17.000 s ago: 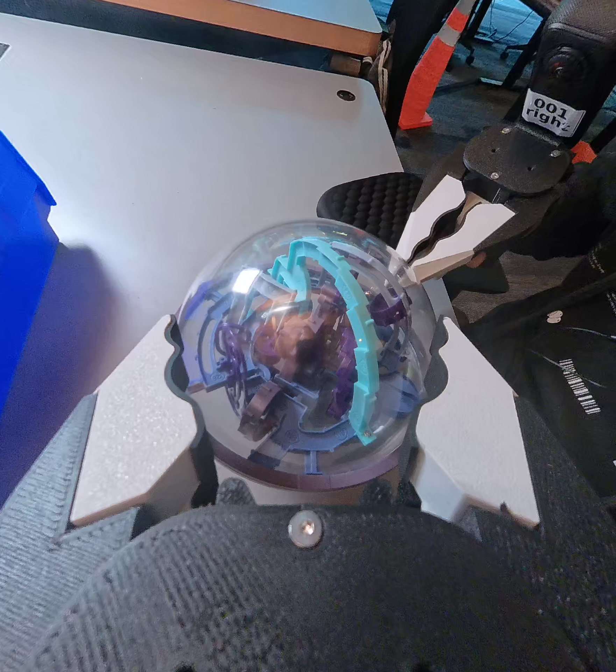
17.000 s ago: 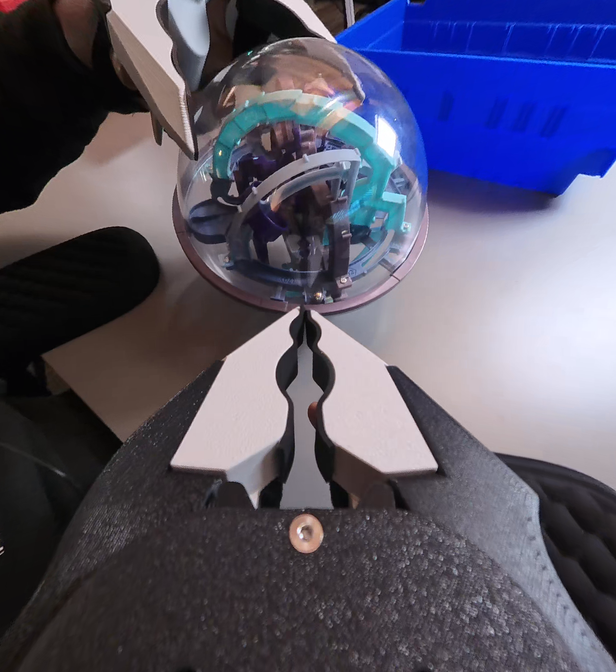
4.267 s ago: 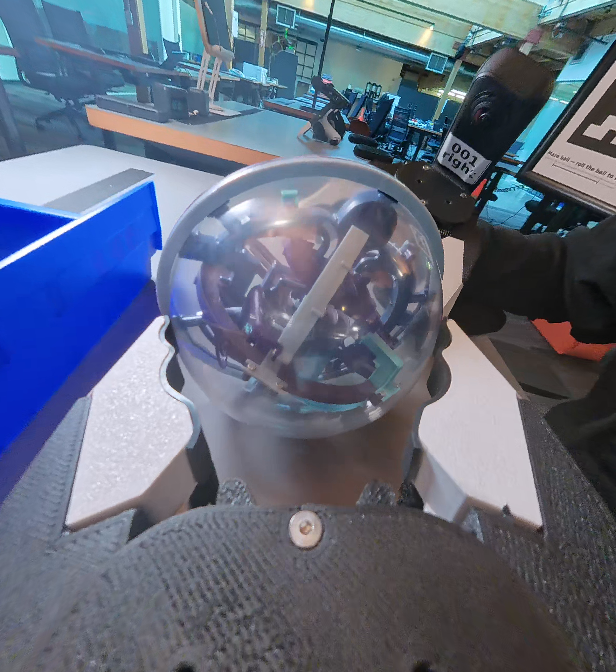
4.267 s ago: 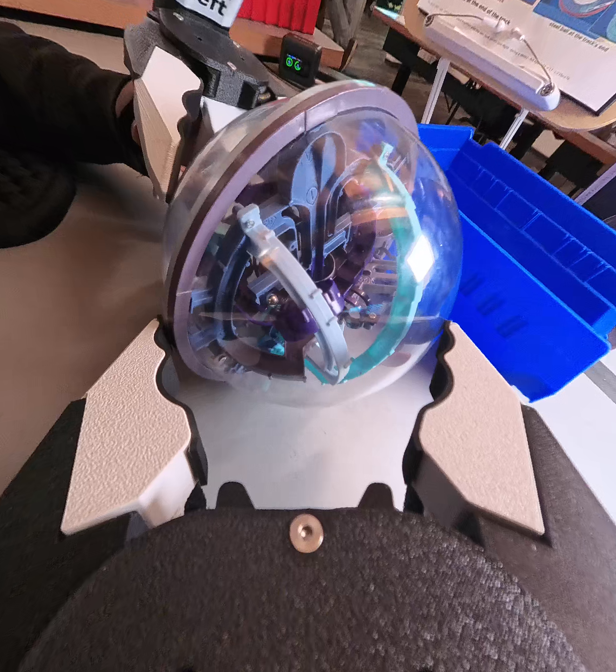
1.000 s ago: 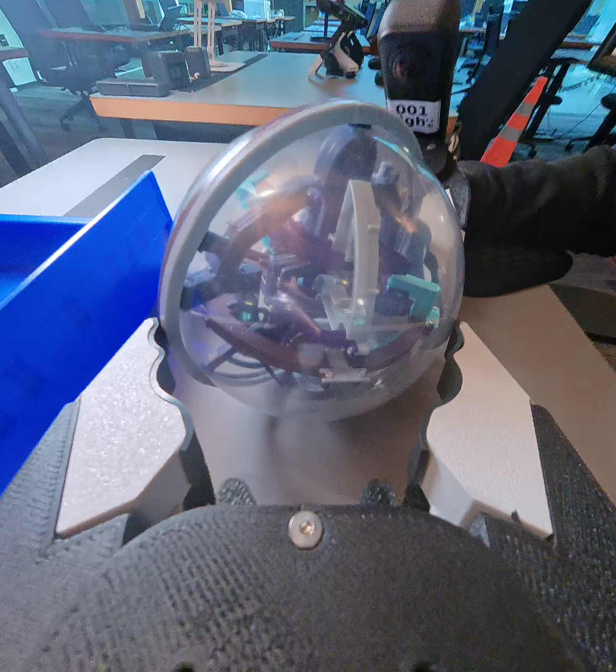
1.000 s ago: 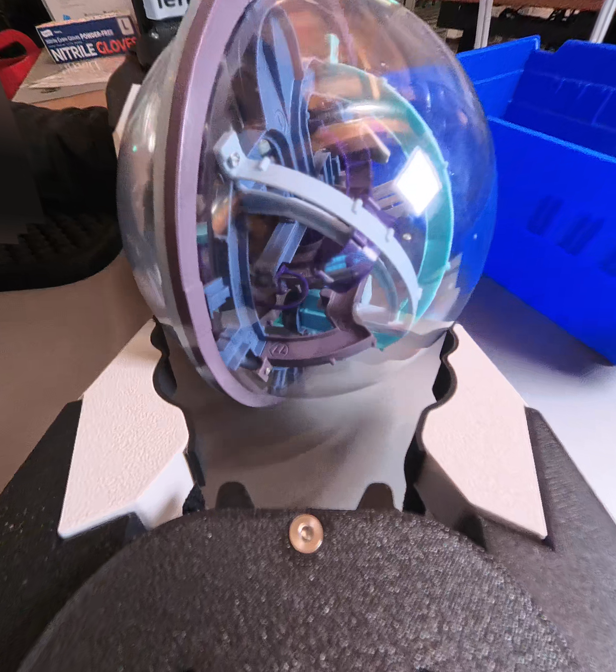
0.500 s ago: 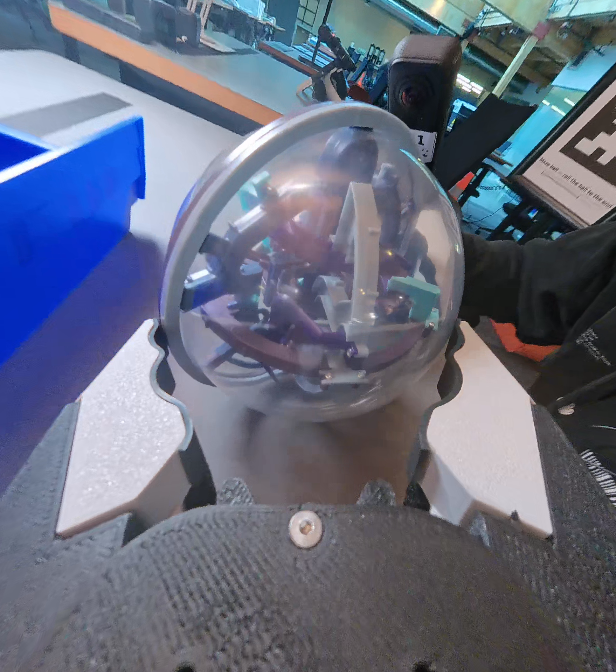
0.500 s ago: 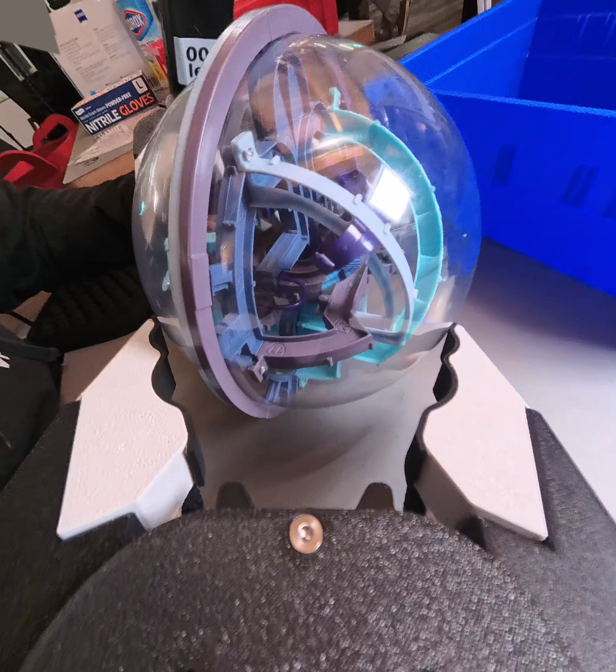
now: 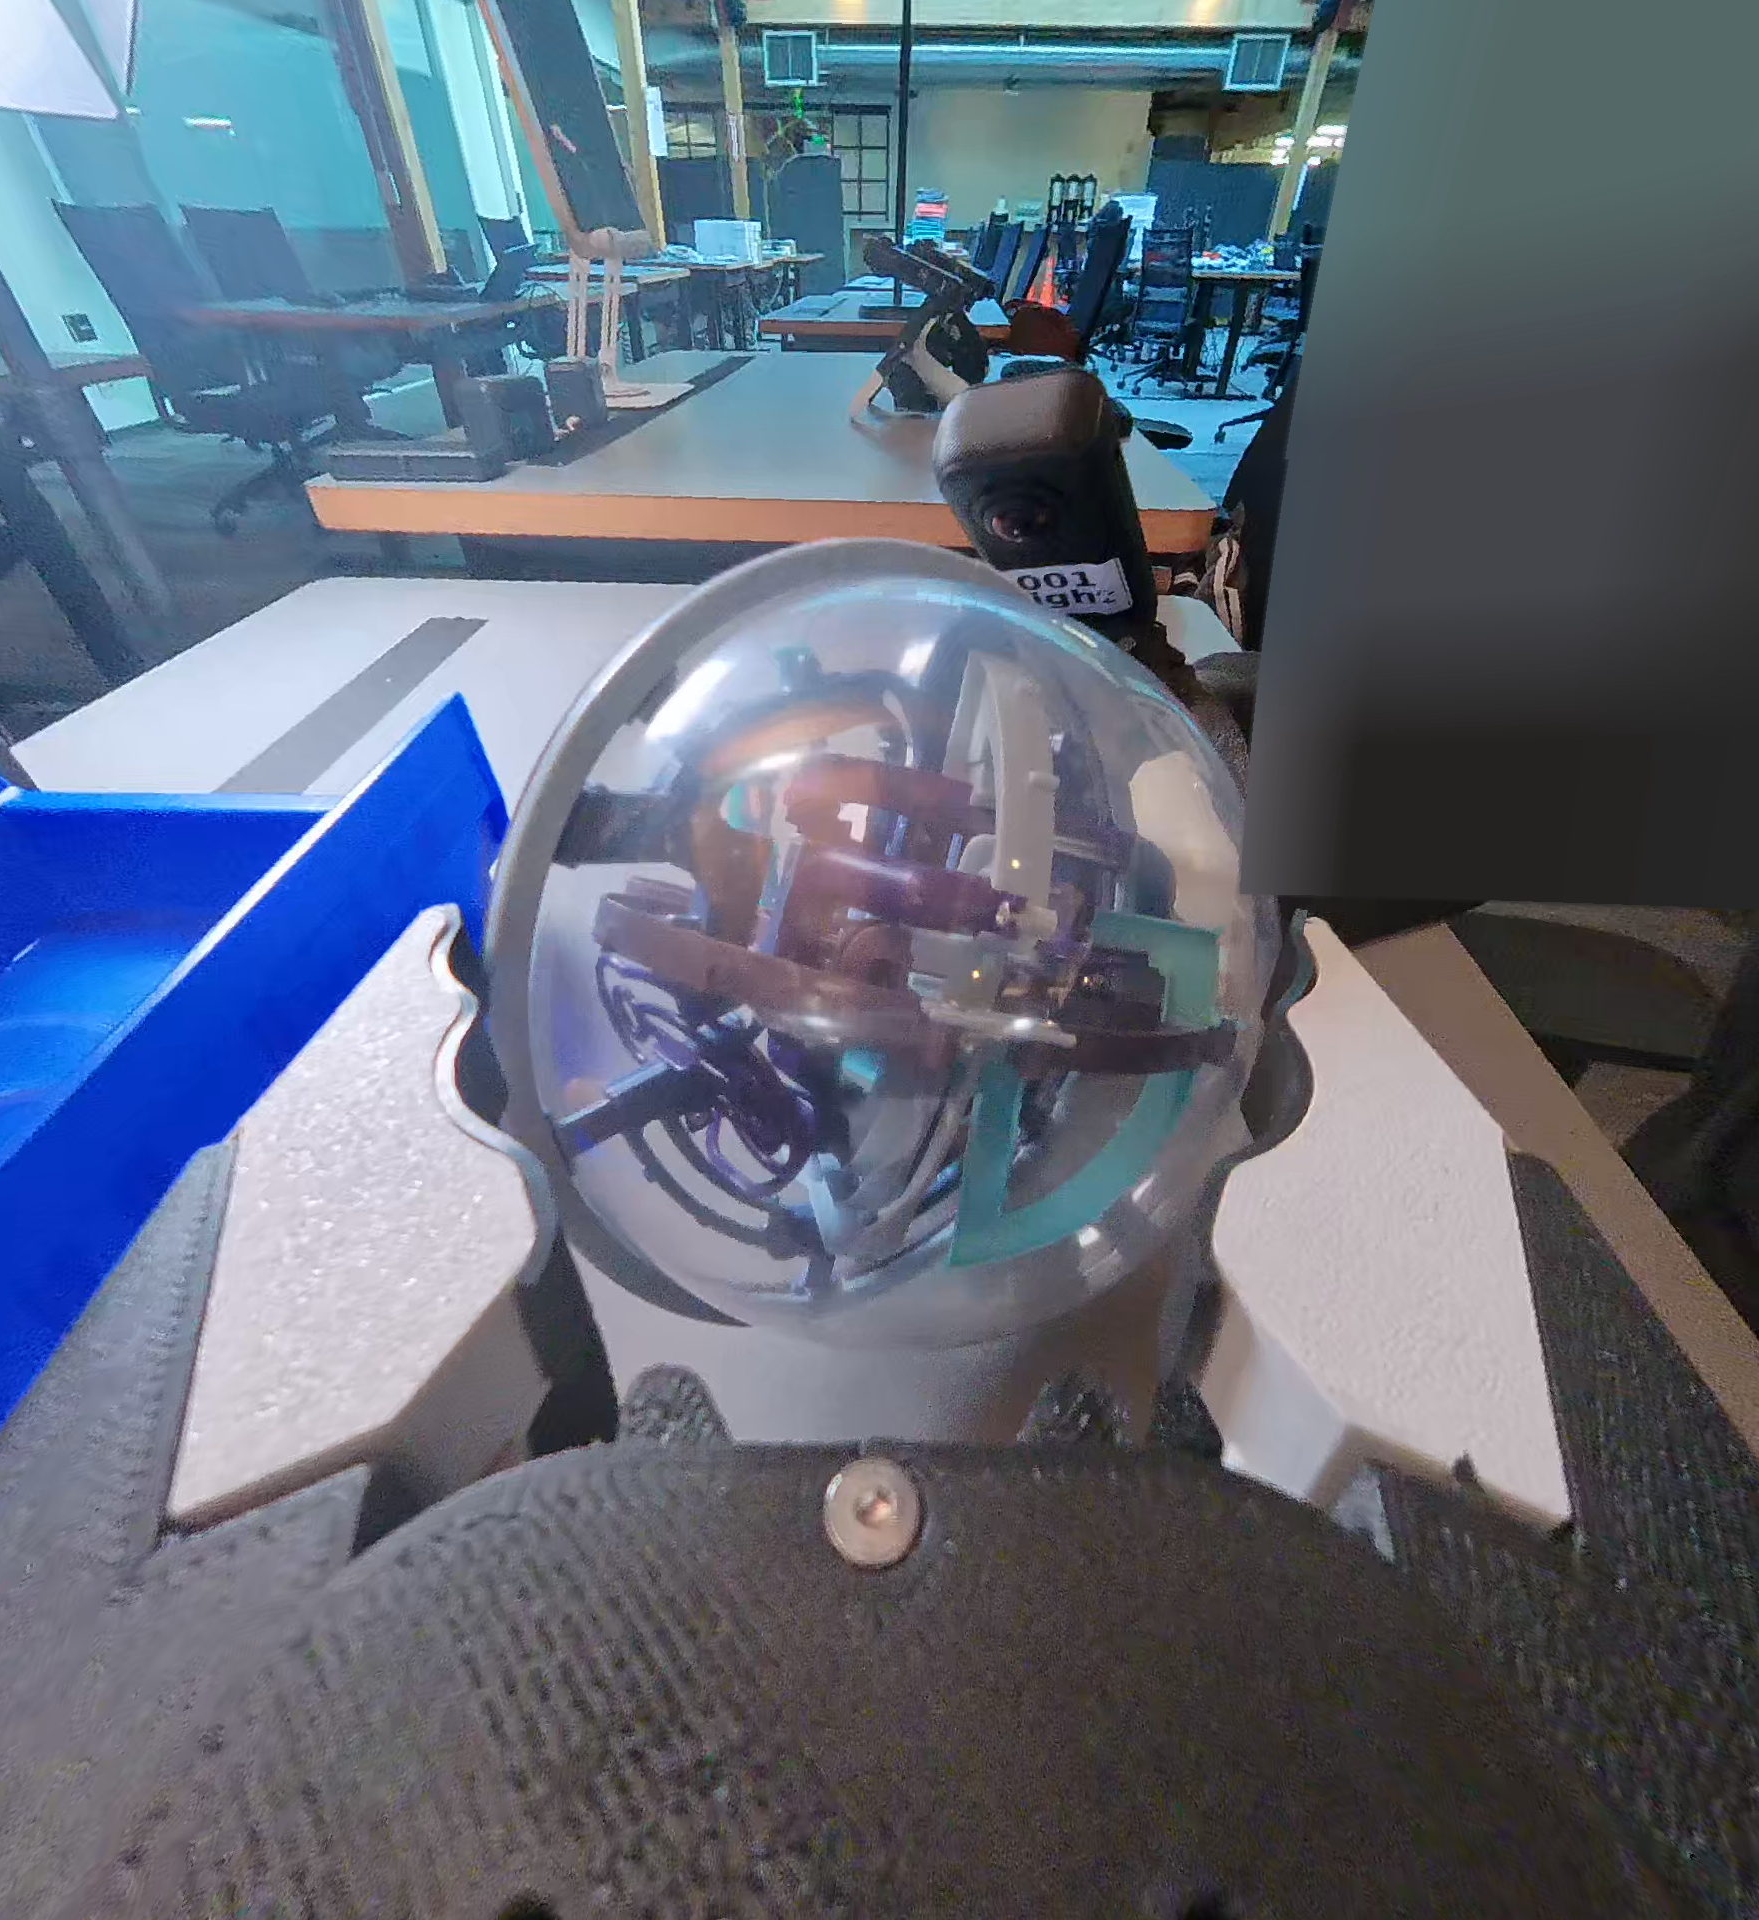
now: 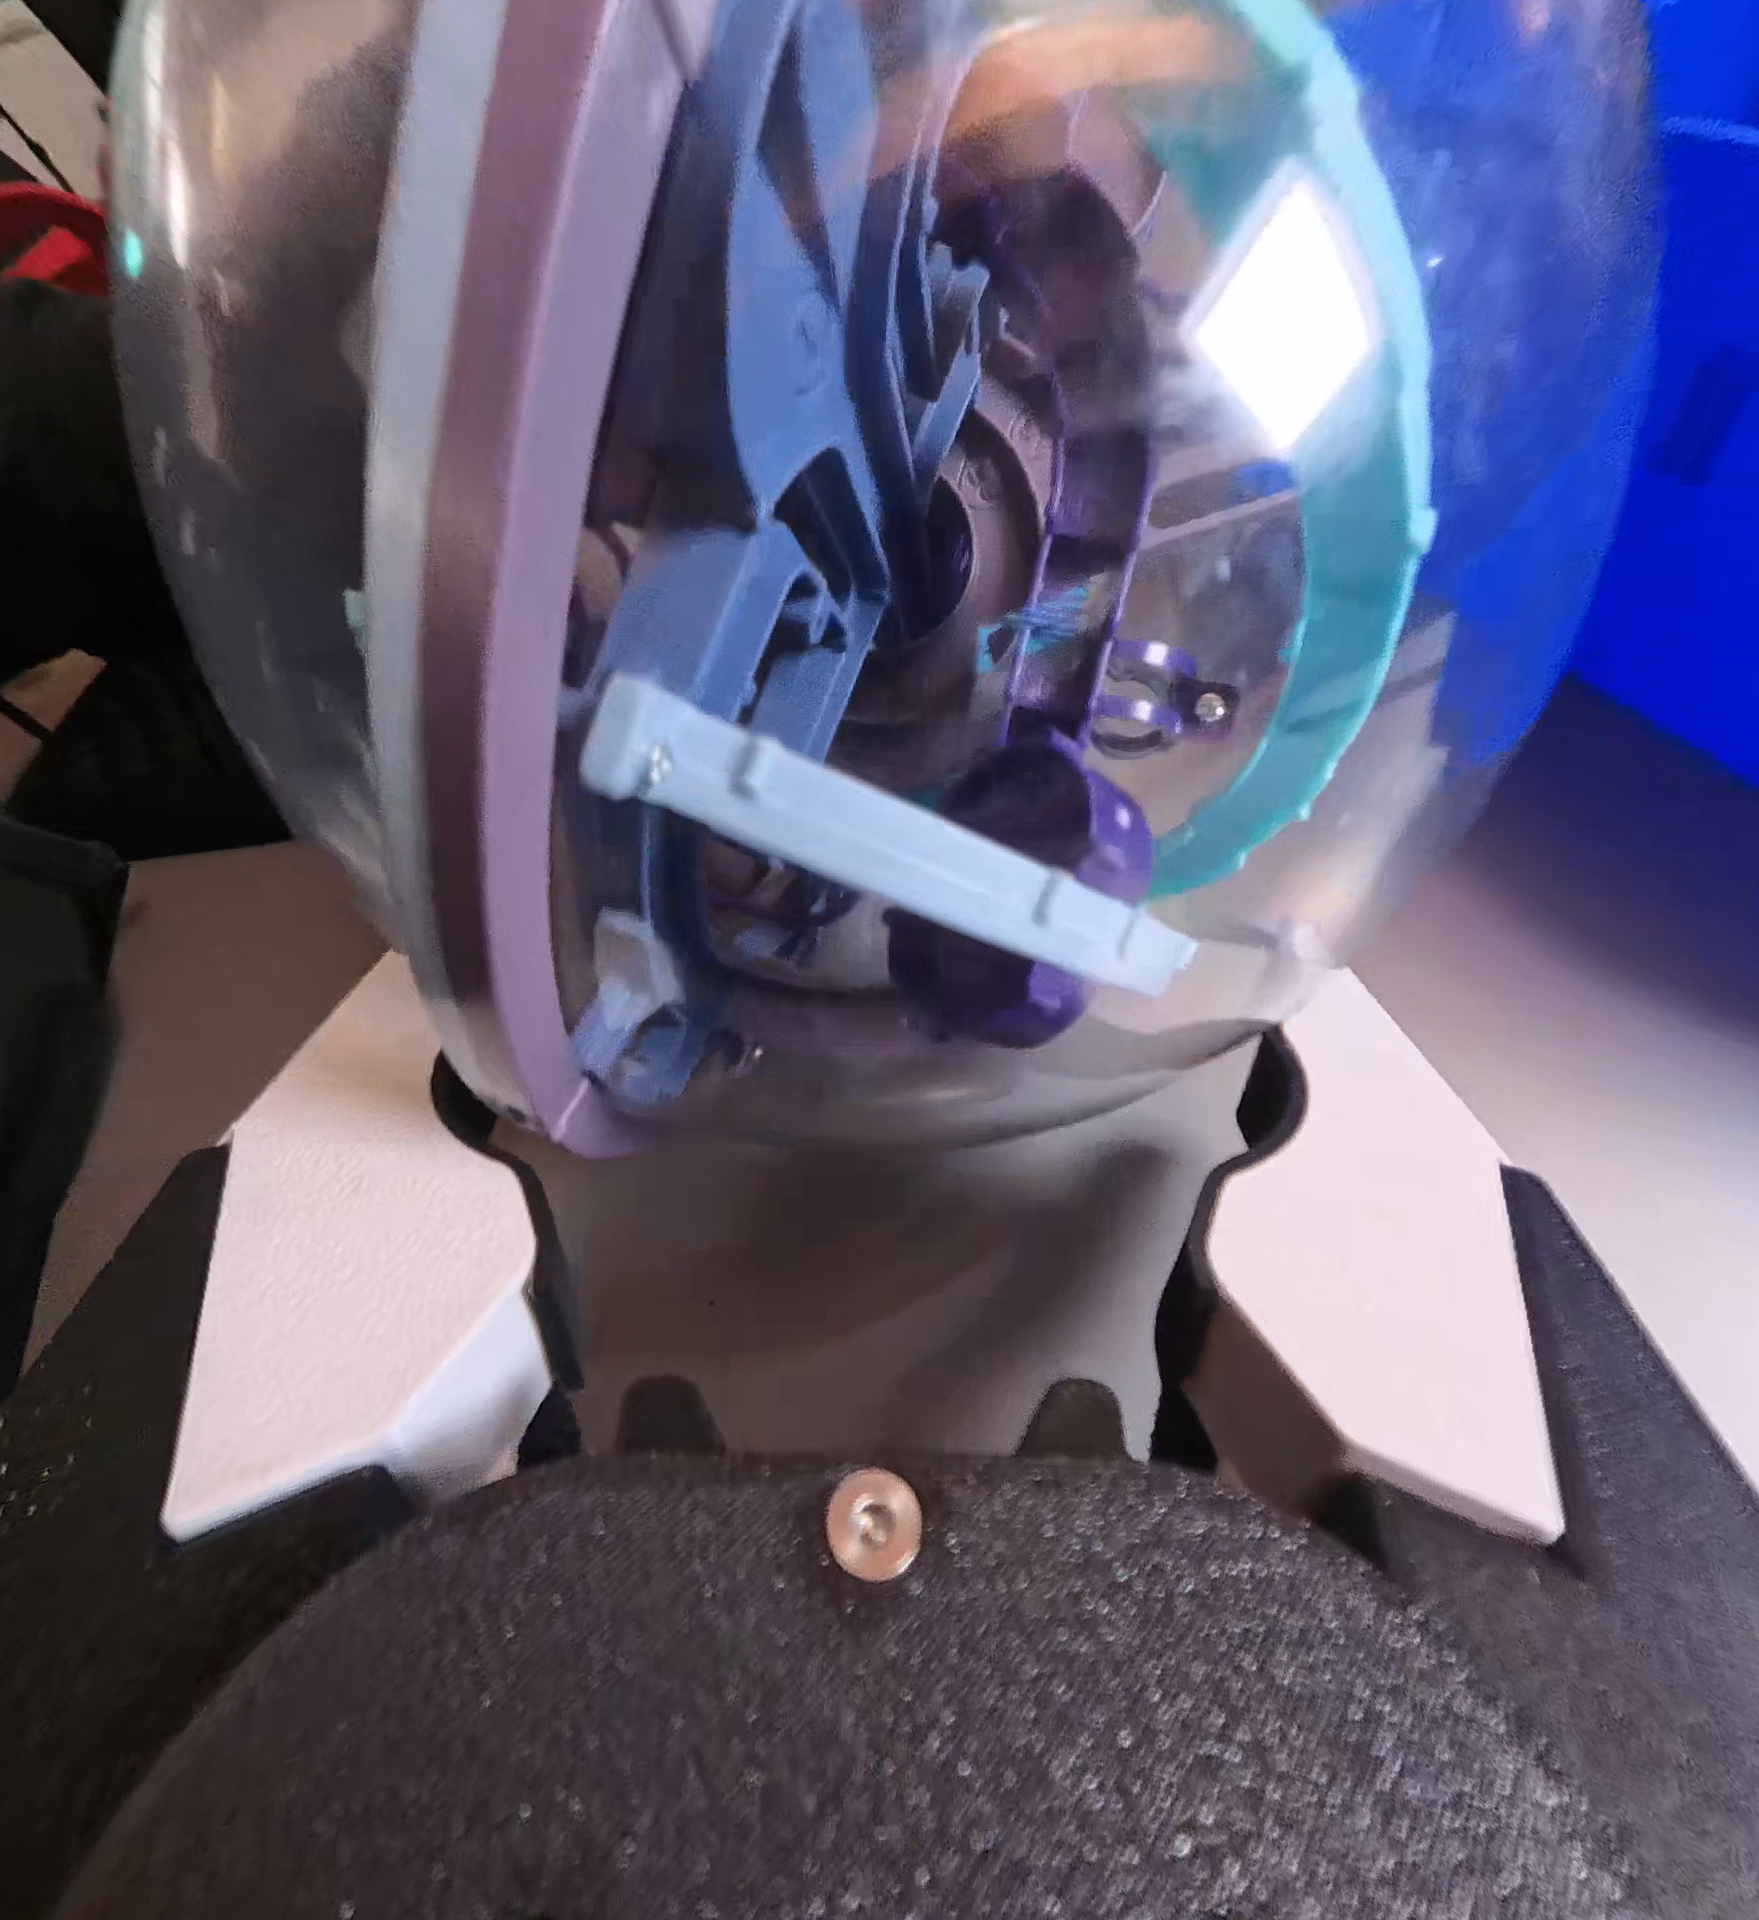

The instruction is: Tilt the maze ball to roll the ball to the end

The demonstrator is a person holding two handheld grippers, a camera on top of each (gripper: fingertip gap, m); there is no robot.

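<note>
The maze ball (image 9: pixel 875 935) is a clear sphere with a grey-purple rim and teal, purple, blue and pale tracks inside. It is held up off the table from two sides. My left gripper (image 9: pixel 875 966) is shut on it, with the white fingers (image 9: pixel 366 1195) pressing on both sides. My right gripper (image 10: pixel 859 1070) grips the maze ball (image 10: pixel 854 520) from the opposite side, with the ball's lower part wedged between its fingers (image 10: pixel 1374 1247). The right wrist view is blurred. I cannot pick out the small rolling ball with certainty. The right gripper's black camera housing (image 9: pixel 1041 499) shows behind the sphere.
A blue plastic bin (image 9: pixel 127 935) stands close on the left of the grey table (image 9: pixel 231 686); it also shows in the right wrist view (image 10: pixel 1737 468). A person's dark sleeve (image 10: pixel 13 520) is beside the ball. Desks and chairs stand farther off.
Both grippers have turned the sphere together. The tracks inside have rotated, and the pale bar now lies low across the right view. The ball fills more of that view and is blurred.
</note>
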